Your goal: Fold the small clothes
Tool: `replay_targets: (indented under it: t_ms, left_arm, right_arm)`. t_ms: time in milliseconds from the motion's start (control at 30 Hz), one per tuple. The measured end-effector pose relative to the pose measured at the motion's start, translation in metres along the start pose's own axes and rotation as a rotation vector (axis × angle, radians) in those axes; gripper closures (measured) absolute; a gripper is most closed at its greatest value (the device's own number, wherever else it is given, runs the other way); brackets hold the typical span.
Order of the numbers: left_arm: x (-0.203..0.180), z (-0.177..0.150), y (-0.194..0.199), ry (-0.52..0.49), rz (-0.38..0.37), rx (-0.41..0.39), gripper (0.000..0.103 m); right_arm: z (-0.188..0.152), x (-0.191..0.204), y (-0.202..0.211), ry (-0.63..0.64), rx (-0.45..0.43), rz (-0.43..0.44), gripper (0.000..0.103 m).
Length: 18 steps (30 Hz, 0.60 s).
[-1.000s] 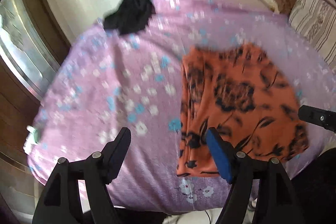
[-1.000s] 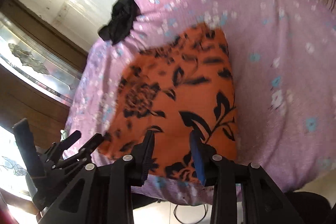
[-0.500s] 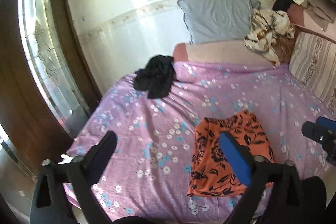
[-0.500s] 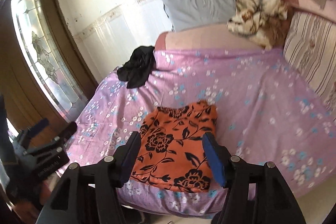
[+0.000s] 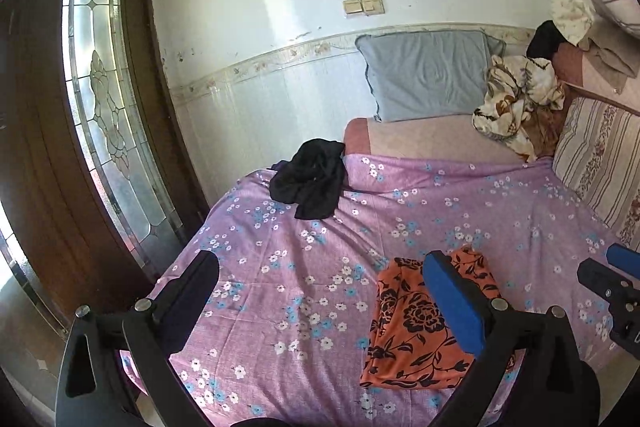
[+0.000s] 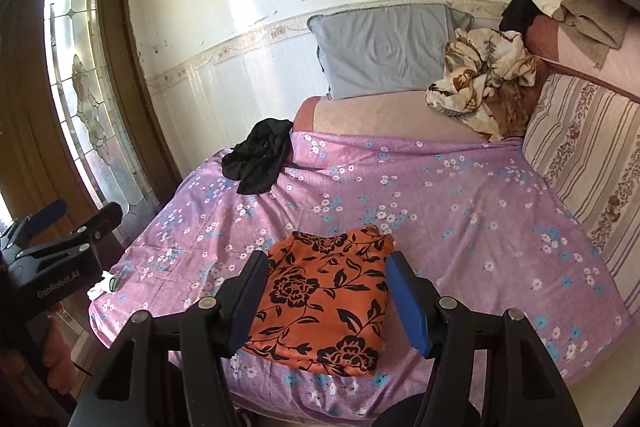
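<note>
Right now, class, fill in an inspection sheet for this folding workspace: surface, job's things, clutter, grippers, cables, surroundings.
Surface: purple floral bedsheet, spread over the bed, slightly wrinkled.
Job's things: orange floral garment lies folded near the front edge; black garment sits crumpled at the far left corner.
Clutter: beige patterned cloth heaped by the grey pillow.
Grippers: left gripper open and empty; right gripper open, above the orange garment, holding nothing.
Cables: nothing seen.
Surroundings: glass-panelled wooden door, white wall, striped cushion.
</note>
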<state>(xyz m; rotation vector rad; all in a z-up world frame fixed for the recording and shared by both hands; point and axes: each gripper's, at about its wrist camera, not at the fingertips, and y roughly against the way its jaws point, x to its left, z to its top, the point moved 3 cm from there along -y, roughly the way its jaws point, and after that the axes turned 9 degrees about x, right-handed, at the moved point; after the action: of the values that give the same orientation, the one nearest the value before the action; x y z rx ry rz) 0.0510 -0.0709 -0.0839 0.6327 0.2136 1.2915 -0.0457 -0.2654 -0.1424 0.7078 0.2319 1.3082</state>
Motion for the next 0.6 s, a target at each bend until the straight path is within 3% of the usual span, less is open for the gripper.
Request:
replay_targets:
  t_ms: [600]
  left_arm:
    - [0.026, -0.001, 0.002, 0.069, 0.044, 0.007, 0.001]
  right_arm:
    - [-0.002, 0.014, 0.007, 0.043, -0.024, 0.002, 0.038]
